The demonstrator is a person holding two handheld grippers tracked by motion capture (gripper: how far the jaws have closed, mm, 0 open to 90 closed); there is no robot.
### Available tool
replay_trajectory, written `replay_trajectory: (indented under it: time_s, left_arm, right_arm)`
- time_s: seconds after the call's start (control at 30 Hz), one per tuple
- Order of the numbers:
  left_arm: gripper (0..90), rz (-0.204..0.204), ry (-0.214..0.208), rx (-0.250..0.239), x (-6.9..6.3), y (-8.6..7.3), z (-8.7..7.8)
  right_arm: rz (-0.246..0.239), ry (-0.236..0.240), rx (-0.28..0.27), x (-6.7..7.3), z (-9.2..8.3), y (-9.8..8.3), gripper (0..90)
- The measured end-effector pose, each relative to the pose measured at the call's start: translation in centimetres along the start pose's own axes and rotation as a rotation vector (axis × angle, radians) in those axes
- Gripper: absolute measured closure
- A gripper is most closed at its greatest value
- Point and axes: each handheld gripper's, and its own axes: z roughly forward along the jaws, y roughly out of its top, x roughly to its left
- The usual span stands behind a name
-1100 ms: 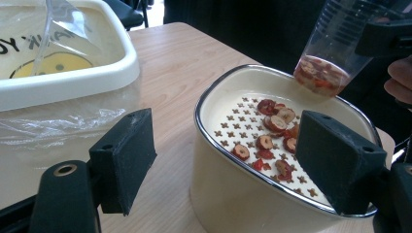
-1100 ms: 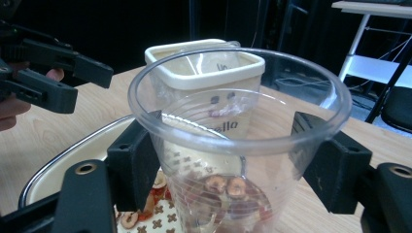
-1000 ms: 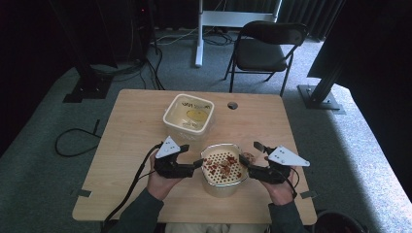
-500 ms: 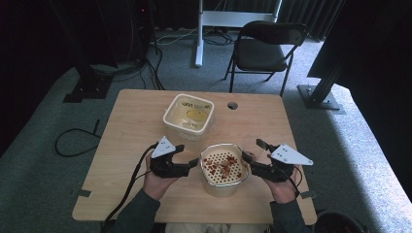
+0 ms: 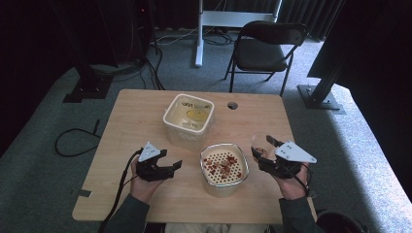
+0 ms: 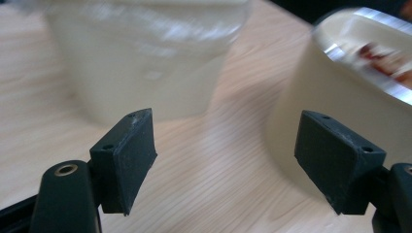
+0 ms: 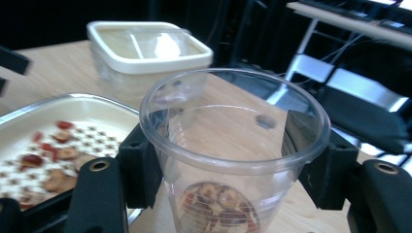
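While my right gripper (image 7: pixel 228 170) brackets the clear plastic cup (image 7: pixel 233 145) at mid-wall, its jaws have just been closing on it, and both pads now appear to bear on the plastic. I judge the cup light, thin-walled and easily crushed, also slick; hold it below the rim with modest pressure. It stands at the right edge of the table (image 5: pixel 145 121), just beside the perforated strainer bowl (image 5: pixel 224 167), with dried fruit pieces at its bottom. My left gripper (image 5: pixel 165 167) stands apart with nothing between the jaws, left of the bowl. Count: one cup, one strainer bowl bearing red fruit pieces, one cream square container (image 5: pixel 189 116), two grippers.
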Motion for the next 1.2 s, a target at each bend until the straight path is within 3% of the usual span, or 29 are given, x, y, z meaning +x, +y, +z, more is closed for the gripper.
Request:
replay_trajectory:
  time_s: [0.17,0.37,0.57,0.87,1.0,1.2]
  left_arm:
    - [23.3,-0.022,0.053,0.041,1.3,-1.8,0.4]
    - [23.3,-0.065,0.077,0.053,2.4,-2.8,0.2]
    - [23.4,-0.075,0.079,0.053,2.7,-3.0,0.1]
    - [23.4,-0.069,0.078,0.074,2.7,-3.2,0.7]
    - [23.4,-0.072,0.079,0.079,2.7,-3.2,0.9]
    - [23.4,-0.069,0.077,0.107,2.7,-3.5,1.3]
  right_arm:
    - [-0.024,-0.036,0.022,-0.2,0.4,-0.5,34.9]
    - [-0.06,-0.05,-0.001,0.0,0.7,-1.0,35.1]
    - [-0.087,-0.051,0.009,0.2,0.8,-1.1,35.1]
    - [-0.181,-0.068,0.001,0.6,0.9,-0.7,35.0]
    - [-0.201,-0.064,0.002,0.7,1.0,-0.6,34.9]
    - [-0.271,-0.027,0.09,1.0,1.7,0.4,34.5]
